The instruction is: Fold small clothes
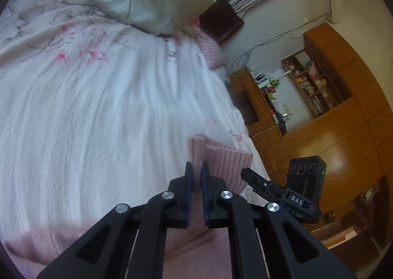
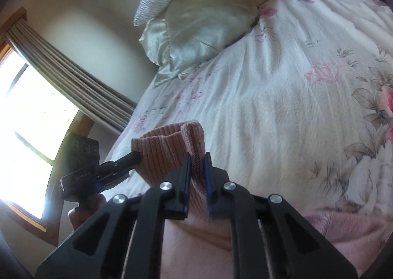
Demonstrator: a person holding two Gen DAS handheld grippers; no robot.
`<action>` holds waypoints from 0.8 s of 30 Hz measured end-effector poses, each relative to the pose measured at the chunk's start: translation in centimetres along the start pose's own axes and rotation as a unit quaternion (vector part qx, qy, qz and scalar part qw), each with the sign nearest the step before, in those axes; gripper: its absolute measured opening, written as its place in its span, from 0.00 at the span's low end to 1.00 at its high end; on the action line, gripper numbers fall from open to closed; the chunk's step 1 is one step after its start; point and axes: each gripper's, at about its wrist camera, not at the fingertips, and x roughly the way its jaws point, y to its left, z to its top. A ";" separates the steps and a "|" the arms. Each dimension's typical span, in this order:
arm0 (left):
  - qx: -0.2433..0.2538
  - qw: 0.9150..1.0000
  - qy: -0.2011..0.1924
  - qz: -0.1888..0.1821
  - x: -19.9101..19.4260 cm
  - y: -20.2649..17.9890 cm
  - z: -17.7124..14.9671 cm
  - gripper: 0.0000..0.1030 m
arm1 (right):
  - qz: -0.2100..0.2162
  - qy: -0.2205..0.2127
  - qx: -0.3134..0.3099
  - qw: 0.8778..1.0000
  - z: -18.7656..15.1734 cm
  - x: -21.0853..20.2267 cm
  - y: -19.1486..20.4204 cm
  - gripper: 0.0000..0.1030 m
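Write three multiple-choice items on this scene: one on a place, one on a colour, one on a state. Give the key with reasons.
1. Where is the pale satin pillow?
A. On the floral bedspread, beyond the tongs
B. On the wooden shelves
C. On the floor

2. What colour is the ribbed knit garment?
A. Blue
B. Pink
C. Green

3. How is the garment held?
A. Lying flat, untouched
B. Pinched by one tong only
C. Pinched by both tongs

Key:
1 A, the pillow lies on the bedspread, in the upper part of both views.
2 B, its ribbed fabric is pink in both views.
3 C, the left tongs and the right tongs are each shut on a fold of the cloth, which stands up between the fingers.
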 end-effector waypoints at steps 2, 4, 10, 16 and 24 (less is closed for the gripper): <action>0.016 1.000 0.002 -0.007 -2.5 -1.4 -3.0 0.06 | 0.011 -0.002 -0.021 1.000 -2.8 -2.6 1.8 0.09; 0.027 0.999 0.015 -0.009 -4.6 -2.1 -6.8 0.10 | 0.020 0.015 -0.025 0.999 -6.4 -4.2 2.7 0.14; -0.039 0.998 0.041 0.027 -9.3 1.8 -15.4 0.55 | 0.007 0.075 0.024 0.997 -15.0 -6.2 1.0 0.38; -0.076 0.993 0.078 0.055 -5.4 2.6 -15.0 0.60 | -0.011 0.090 0.111 0.990 -15.0 -3.8 -1.1 0.44; -0.051 0.971 0.139 0.187 0.0 2.3 -15.8 0.10 | -0.076 0.147 0.093 0.982 -16.2 0.3 -0.8 0.09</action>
